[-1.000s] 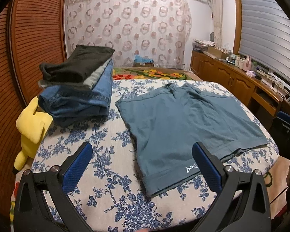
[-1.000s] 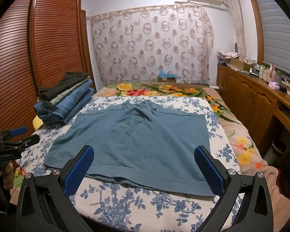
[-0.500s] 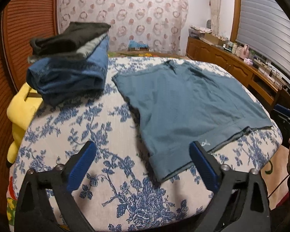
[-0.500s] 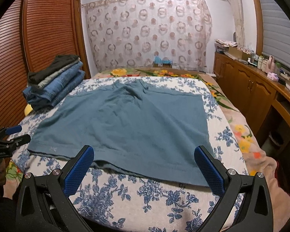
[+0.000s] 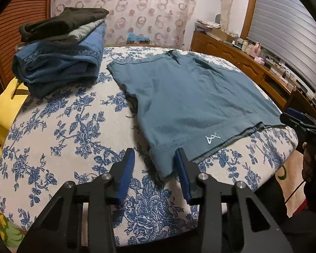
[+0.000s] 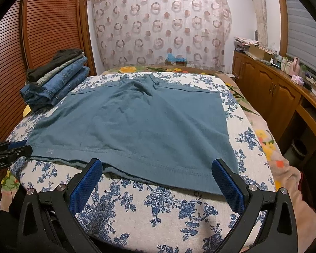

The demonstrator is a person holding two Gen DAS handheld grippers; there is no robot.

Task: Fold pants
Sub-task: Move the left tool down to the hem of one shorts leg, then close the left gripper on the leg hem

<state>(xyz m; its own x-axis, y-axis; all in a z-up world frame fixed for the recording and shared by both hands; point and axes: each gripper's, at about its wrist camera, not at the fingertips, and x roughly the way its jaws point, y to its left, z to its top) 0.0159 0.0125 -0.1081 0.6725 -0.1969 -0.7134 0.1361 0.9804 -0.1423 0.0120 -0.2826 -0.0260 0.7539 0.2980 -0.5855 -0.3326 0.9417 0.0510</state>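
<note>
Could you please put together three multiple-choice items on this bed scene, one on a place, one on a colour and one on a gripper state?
1. Where does the stack of folded clothes lie?
A. On the wooden counter
B. On the bed, left of the shorts
C. On top of the shorts

2. What colour are the spread-out shorts?
A. Teal blue
B. Yellow
C. Black

3. How does the left gripper stand?
A. Shut tight on the stack
B. Out of view
C. Fingers partly closed around the near left hem corner of the shorts

Answers:
1 B: the stack sits on the floral bedspread, beside the shorts' left edge.
2 A: both views show the fabric as teal blue.
3 C: a gap remains between the blue pads, with the corner lying between them; the right gripper is wide open at the hem.
</note>
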